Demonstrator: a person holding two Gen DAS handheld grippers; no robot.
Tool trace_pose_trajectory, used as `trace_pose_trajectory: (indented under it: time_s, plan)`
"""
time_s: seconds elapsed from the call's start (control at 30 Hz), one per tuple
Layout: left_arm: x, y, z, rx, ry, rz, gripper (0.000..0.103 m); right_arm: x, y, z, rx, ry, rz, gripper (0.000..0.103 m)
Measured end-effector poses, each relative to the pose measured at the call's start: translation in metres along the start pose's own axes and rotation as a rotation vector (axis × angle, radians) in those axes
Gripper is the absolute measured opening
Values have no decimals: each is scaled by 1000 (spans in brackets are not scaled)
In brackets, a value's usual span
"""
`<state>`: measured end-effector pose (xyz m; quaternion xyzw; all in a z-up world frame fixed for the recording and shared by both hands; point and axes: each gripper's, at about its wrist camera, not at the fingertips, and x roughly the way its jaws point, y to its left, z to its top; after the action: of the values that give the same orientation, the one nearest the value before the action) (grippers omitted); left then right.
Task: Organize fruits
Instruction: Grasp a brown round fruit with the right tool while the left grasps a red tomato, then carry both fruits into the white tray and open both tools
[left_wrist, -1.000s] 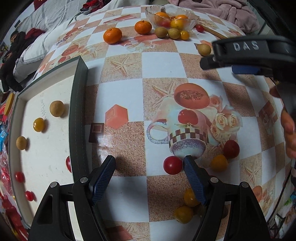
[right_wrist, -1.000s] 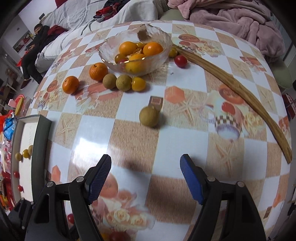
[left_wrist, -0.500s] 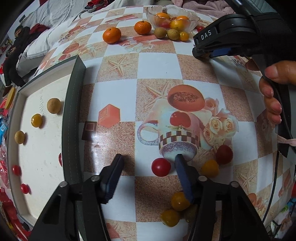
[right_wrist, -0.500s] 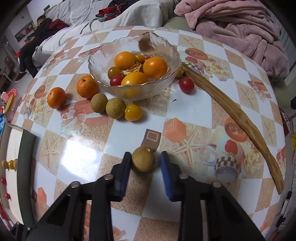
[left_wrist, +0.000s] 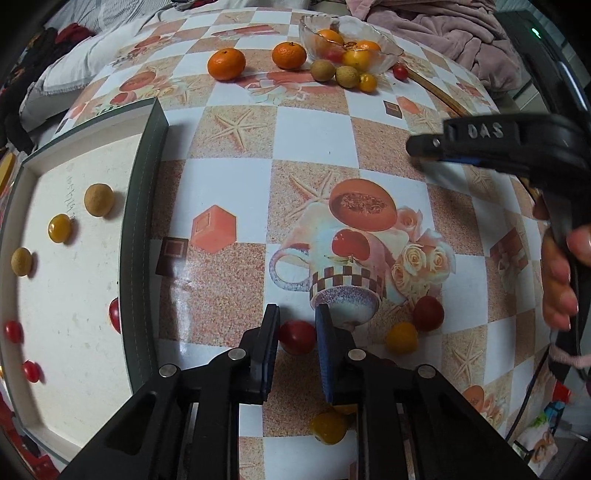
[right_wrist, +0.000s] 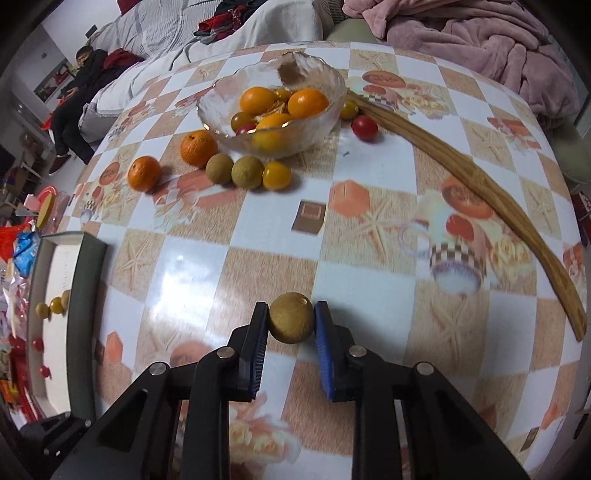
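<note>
My left gripper (left_wrist: 296, 328) is shut on a red cherry tomato (left_wrist: 296, 336) that sits low over the patterned table. My right gripper (right_wrist: 291, 323) is shut on a brown longan (right_wrist: 291, 322) and holds it above the table; it also shows from the side in the left wrist view (left_wrist: 495, 146). A white tray with a dark rim (left_wrist: 142, 206) lies at the left and holds longans, a yellow tomato (left_wrist: 60, 228) and red tomatoes. A glass bowl (right_wrist: 325, 99) of oranges stands at the far end.
Two oranges (right_wrist: 144, 172), two longans (right_wrist: 247, 171) and a yellow tomato (right_wrist: 276, 175) lie by the bowl. A long wooden stick (right_wrist: 476, 184) curves along the right. A red tomato (left_wrist: 427, 313) and yellow tomatoes (left_wrist: 402, 336) lie near my left gripper. Blankets lie beyond the table.
My left gripper closed around the red tomato. My right gripper closed on the longan, lifted it and drew back from the bowl toward the tray side.
</note>
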<state>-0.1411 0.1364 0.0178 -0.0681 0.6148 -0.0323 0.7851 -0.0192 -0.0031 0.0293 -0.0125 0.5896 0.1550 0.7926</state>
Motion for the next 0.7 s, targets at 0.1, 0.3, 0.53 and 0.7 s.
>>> trace_pose_trajectory:
  time_s: [0.1, 0.3, 0.53, 0.7]
  plan:
    - [-4, 5, 3, 0, -4, -9, 21, -6, 2, -11, 13, 17, 17, 27]
    - [-22, 15, 3, 6, -40, -27, 21, -15, 11, -24, 17, 32, 35, 27]
    - [-41, 30, 3, -18, -84, -29, 21, -23, 35, -28, -8, 28, 55, 27]
    - [-55, 51, 1, -51, -114, -14, 21, -25, 60, -24, -42, 23, 72, 27]
